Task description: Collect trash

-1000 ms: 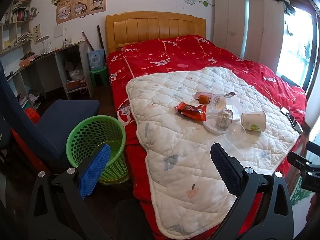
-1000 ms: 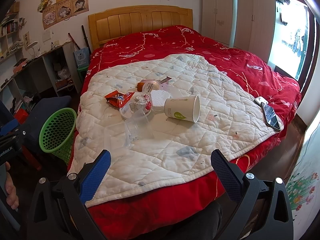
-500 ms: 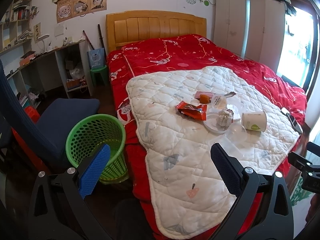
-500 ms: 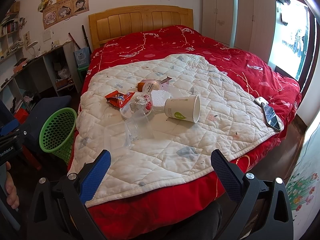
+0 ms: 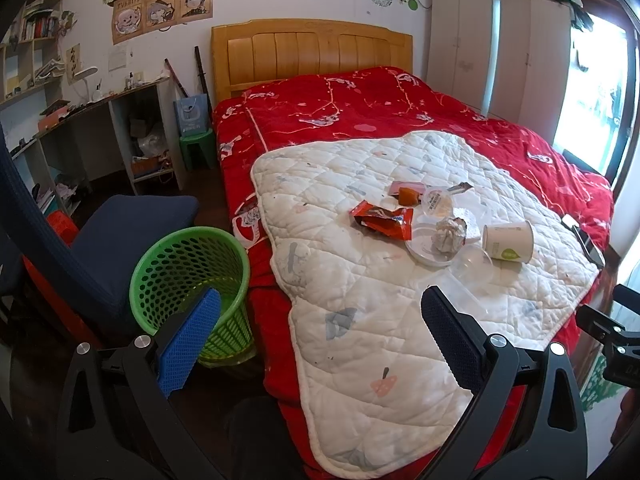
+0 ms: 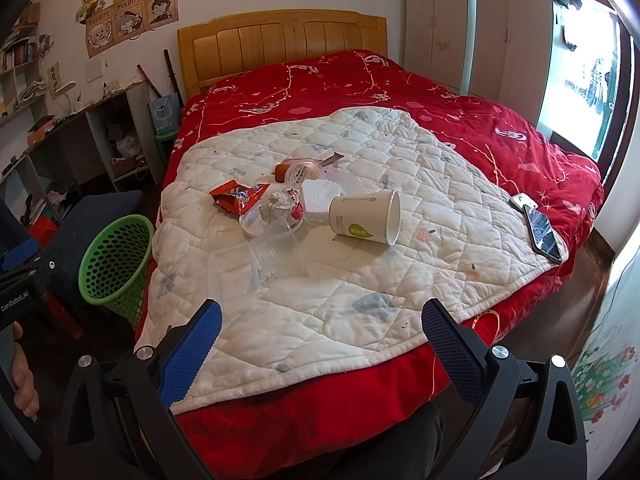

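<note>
A pile of trash lies on the white quilt (image 6: 400, 168) on the bed: a paper cup (image 6: 366, 218) on its side, a red snack wrapper (image 6: 236, 197), crumpled foil (image 6: 280, 202), a clear plastic cup (image 6: 276, 258) and a white foam piece (image 6: 320, 196). The same cup (image 5: 508, 240) and wrapper (image 5: 384, 219) show in the left wrist view. A green mesh bin (image 5: 188, 276) stands on the floor left of the bed. My left gripper (image 5: 320, 338) is open and empty, short of the bed. My right gripper (image 6: 320, 350) is open and empty at the quilt's near edge.
A phone (image 6: 542, 232) lies at the quilt's right corner. A dark blue chair (image 5: 116, 240) stands beside the bin (image 6: 114, 258). Shelves (image 5: 132, 140) line the left wall. Wardrobes (image 6: 472, 28) stand at the back right.
</note>
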`<state>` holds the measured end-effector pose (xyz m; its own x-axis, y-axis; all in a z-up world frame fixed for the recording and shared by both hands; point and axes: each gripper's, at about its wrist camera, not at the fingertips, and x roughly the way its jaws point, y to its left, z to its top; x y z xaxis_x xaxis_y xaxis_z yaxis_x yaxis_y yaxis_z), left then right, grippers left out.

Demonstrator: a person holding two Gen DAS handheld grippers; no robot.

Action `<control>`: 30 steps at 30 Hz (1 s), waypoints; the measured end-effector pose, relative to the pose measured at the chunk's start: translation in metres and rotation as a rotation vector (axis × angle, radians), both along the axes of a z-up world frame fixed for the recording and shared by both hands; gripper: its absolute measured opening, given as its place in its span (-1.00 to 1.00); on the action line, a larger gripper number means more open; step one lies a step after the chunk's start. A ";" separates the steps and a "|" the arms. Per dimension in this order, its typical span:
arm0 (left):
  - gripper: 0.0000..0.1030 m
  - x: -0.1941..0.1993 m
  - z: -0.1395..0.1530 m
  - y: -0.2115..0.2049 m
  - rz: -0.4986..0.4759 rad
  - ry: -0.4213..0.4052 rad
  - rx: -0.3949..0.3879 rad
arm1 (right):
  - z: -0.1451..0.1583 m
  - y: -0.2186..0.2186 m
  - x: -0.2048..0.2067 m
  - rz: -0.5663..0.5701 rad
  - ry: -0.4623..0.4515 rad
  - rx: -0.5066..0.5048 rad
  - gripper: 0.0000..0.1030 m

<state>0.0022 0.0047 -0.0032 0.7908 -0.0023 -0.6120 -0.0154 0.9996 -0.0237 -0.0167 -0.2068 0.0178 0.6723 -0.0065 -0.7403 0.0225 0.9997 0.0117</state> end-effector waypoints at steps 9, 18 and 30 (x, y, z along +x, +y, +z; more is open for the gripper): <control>0.91 0.006 -0.002 -0.001 0.001 0.014 -0.006 | -0.001 0.000 0.001 0.001 0.000 0.000 0.88; 0.91 0.010 -0.001 0.000 0.003 0.015 -0.003 | -0.003 0.001 0.005 0.019 0.006 -0.008 0.88; 0.91 0.022 0.000 -0.001 0.001 0.025 -0.004 | -0.003 0.003 0.015 0.046 0.016 -0.028 0.88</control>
